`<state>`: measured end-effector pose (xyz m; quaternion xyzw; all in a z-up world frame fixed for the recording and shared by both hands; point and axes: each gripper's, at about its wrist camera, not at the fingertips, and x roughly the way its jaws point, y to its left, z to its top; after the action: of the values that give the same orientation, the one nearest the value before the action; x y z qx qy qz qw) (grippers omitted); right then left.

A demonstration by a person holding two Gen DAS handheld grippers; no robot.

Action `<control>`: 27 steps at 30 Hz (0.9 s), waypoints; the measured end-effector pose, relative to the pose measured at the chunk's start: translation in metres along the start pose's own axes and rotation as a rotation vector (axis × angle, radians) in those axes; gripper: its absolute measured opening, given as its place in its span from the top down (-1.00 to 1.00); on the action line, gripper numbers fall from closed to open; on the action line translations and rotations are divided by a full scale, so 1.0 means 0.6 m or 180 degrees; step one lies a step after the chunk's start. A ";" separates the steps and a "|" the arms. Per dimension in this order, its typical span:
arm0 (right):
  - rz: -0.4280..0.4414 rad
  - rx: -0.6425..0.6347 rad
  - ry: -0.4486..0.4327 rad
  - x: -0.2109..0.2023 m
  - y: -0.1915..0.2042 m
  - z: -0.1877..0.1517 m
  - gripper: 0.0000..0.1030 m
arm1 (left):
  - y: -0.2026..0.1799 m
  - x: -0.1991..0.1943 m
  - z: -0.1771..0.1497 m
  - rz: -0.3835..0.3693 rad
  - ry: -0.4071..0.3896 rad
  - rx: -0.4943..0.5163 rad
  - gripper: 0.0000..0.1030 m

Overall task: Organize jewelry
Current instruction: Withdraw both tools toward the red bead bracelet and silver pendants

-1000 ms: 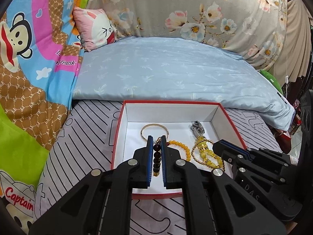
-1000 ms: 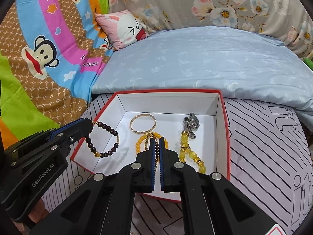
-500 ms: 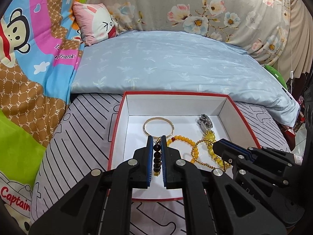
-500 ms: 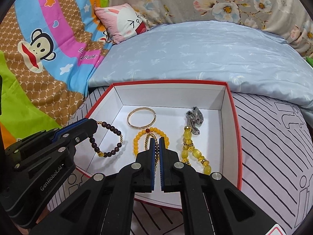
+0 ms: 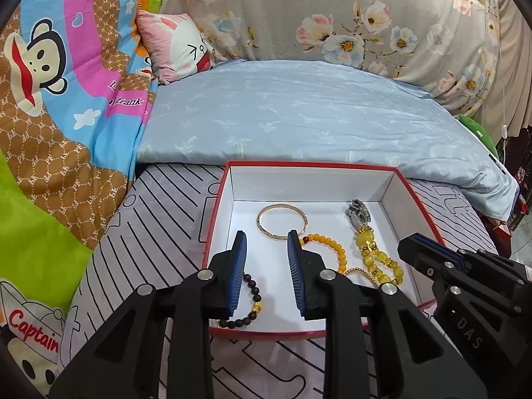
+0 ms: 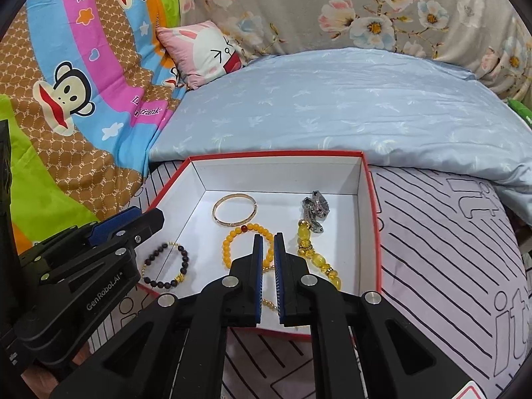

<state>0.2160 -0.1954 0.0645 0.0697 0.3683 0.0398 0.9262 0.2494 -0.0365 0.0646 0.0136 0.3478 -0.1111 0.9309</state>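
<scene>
Opening up, the left claw (image 5: 266, 246) stands apart over the dark bracelet (image 5: 247, 306); the right claw (image 6: 268, 242) parts slightly around a gold chain (image 6: 270, 304).

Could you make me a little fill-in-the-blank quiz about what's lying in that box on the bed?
1. The box has white walls inside and a ___ rim.
2. The dark bead bracelet lies near the box's ___ wall.
3. The plain gold bangle lies ___ the orange bead bracelet, toward the back wall.
4. The left gripper stands ___, nothing between its pads.

Missing words: red; left; behind; open
</scene>
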 end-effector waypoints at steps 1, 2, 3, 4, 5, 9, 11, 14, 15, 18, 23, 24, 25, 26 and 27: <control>0.0007 0.0016 -0.0012 -0.006 -0.001 -0.001 0.84 | 0.000 -0.007 -0.001 0.0009 -0.0011 0.0006 0.53; 0.0017 0.0032 -0.0026 -0.014 -0.004 -0.003 0.84 | 0.000 -0.014 -0.002 0.0009 -0.0021 0.0016 0.53; 0.0017 0.0036 -0.0041 -0.022 -0.005 -0.005 0.84 | 0.000 -0.019 -0.002 0.0011 -0.0032 0.0022 0.53; 0.0007 0.0033 -0.0063 -0.032 -0.006 -0.008 0.84 | 0.000 -0.028 -0.005 0.0021 -0.0055 0.0035 0.52; -0.0008 0.0028 -0.0076 -0.040 -0.007 -0.011 0.84 | 0.000 -0.035 -0.007 0.0025 -0.0065 0.0048 0.52; -0.0032 0.0031 -0.0087 -0.071 -0.015 -0.035 0.84 | 0.001 -0.060 -0.025 0.0001 -0.0064 0.0055 0.52; -0.0034 0.0045 -0.0069 -0.082 -0.021 -0.048 0.84 | 0.002 -0.072 -0.039 -0.0003 -0.0044 0.0054 0.52; -0.0046 0.0063 -0.0041 -0.099 -0.026 -0.072 0.84 | 0.004 -0.087 -0.062 -0.0041 0.0003 0.0029 0.51; -0.0045 0.0065 -0.0023 -0.104 -0.027 -0.081 0.84 | 0.004 -0.093 -0.072 -0.0058 0.0023 0.0015 0.51; -0.0038 0.0058 0.0051 -0.121 -0.028 -0.117 0.84 | 0.006 -0.107 -0.105 -0.0106 0.0103 -0.0023 0.46; 0.0020 0.0055 0.0256 -0.140 -0.022 -0.188 0.84 | 0.007 -0.128 -0.163 -0.0144 0.0246 -0.0056 0.45; 0.0021 0.0042 0.0294 -0.142 -0.018 -0.201 0.84 | 0.007 -0.130 -0.174 -0.0150 0.0279 -0.0062 0.45; 0.0020 0.0030 0.0339 -0.145 -0.015 -0.216 0.84 | 0.008 -0.132 -0.186 -0.0159 0.0322 -0.0073 0.45; 0.0030 0.0038 0.0377 -0.146 -0.013 -0.228 0.84 | 0.008 -0.134 -0.196 -0.0166 0.0357 -0.0090 0.45; 0.0053 0.0052 0.0410 -0.147 -0.012 -0.238 0.84 | 0.008 -0.135 -0.205 -0.0174 0.0388 -0.0106 0.45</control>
<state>0.0537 -0.1996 0.0205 0.0777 0.4269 0.0488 0.8996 0.1121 -0.0033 0.0239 -0.0047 0.4058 -0.1297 0.9047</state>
